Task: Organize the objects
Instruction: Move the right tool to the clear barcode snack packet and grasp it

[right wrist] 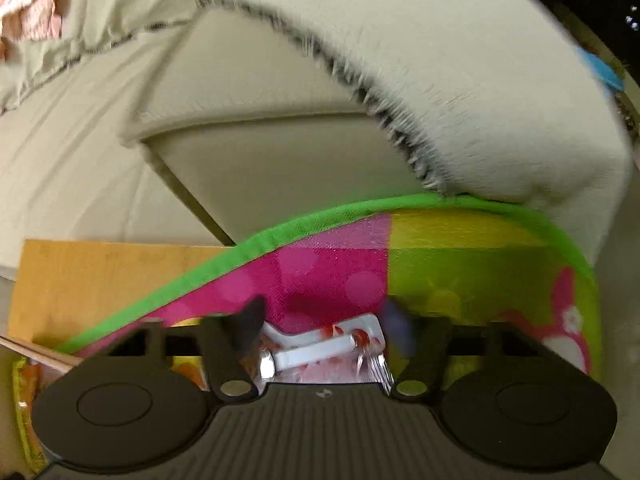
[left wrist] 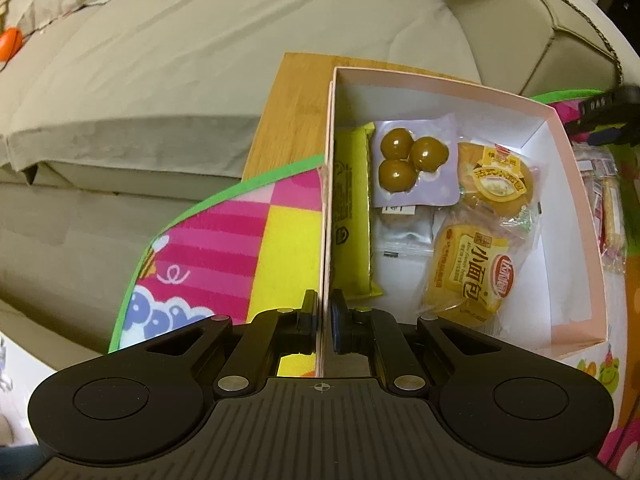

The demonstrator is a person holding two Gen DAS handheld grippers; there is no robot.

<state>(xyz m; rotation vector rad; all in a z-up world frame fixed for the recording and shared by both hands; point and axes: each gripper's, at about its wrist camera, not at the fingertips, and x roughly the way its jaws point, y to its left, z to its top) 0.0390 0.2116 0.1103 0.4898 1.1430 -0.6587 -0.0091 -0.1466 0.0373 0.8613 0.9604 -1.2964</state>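
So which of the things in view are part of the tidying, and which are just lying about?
Part of the job:
- pink box, wall clamped by the left gripper
- snacks in it: bread packs, pouch of three brown balls, yellow bar
- red-and-white packet between the right gripper's fingers; contact unclear

Lying about:
- sofa
- play mat
- wooden board

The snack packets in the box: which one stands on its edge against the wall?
The yellow packet. It leans upright along the box's left wall, while the purple pack and the bread packs lie flat.
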